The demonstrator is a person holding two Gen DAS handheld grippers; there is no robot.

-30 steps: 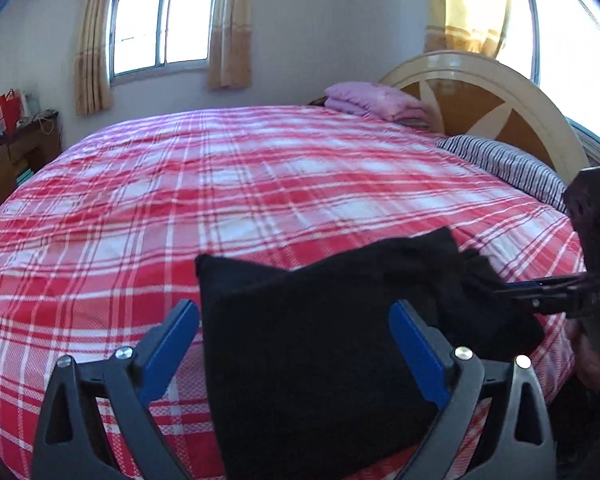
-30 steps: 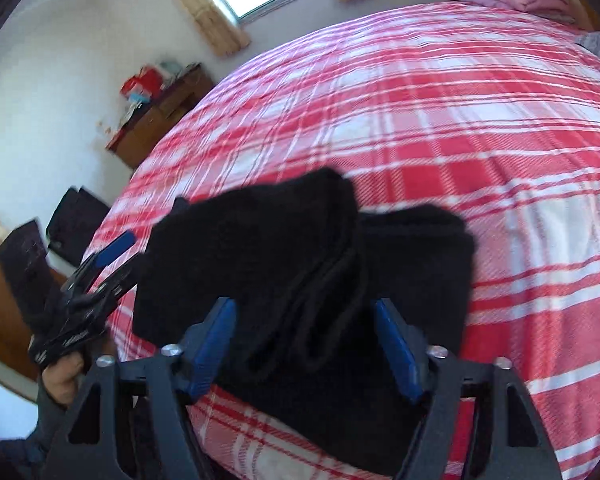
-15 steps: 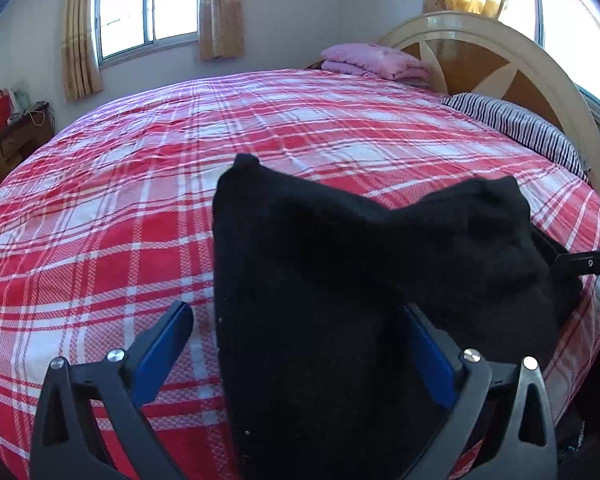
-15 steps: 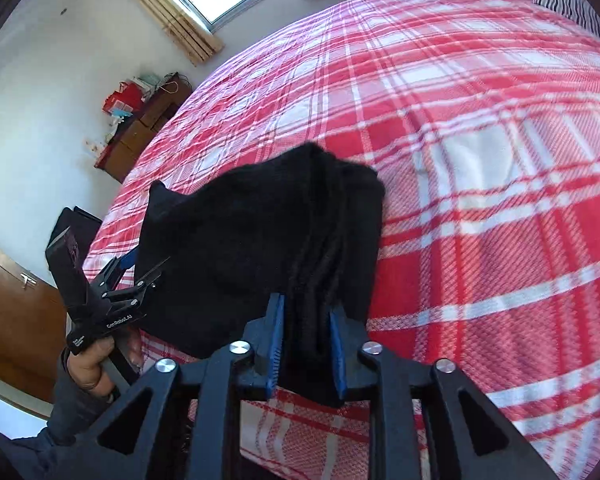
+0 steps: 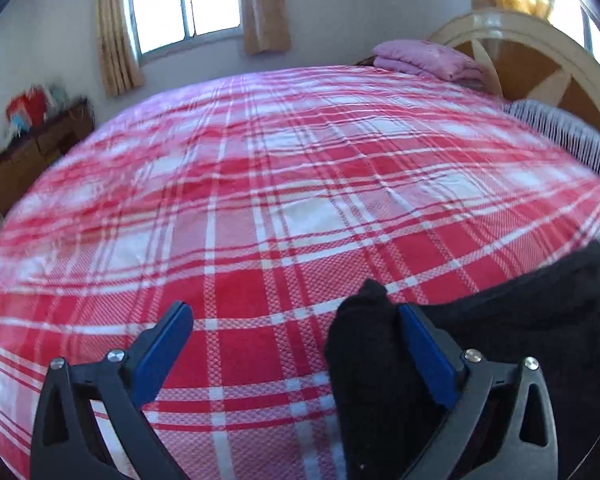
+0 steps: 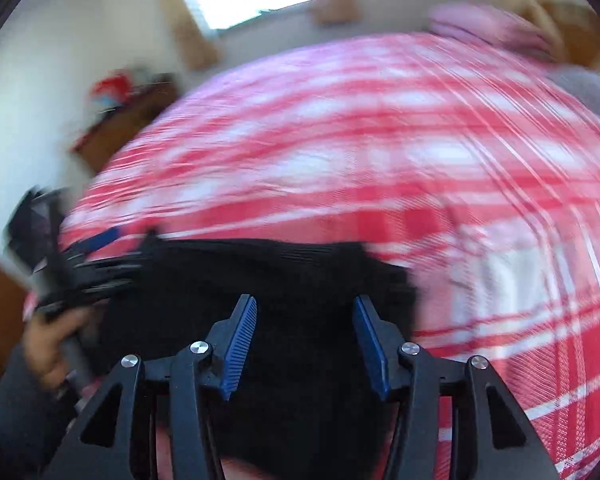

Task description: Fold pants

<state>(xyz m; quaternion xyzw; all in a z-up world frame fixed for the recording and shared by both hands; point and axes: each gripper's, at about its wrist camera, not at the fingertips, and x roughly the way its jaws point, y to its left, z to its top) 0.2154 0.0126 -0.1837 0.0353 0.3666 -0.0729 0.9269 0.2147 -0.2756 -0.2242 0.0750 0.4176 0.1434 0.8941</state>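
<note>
Because the black pants (image 6: 268,280) lie bunched in several soft layers at the near edge of the bed (image 5: 260,200), they look light, limp and thick, likely to sag and slide open unless every layer is pinched at a corner or folded edge. The right hand-held gripper (image 6: 304,340) has just been opening and stands apart above the cloth, pressing nothing. The left hand-held gripper (image 5: 296,344) is spread wide, one corner of the pants lying loose against its right finger.

Right tongs (image 6: 305,344) just opened, releasing pants (image 6: 284,280); left tongs (image 5: 296,344) shifted off pants' left edge.
</note>
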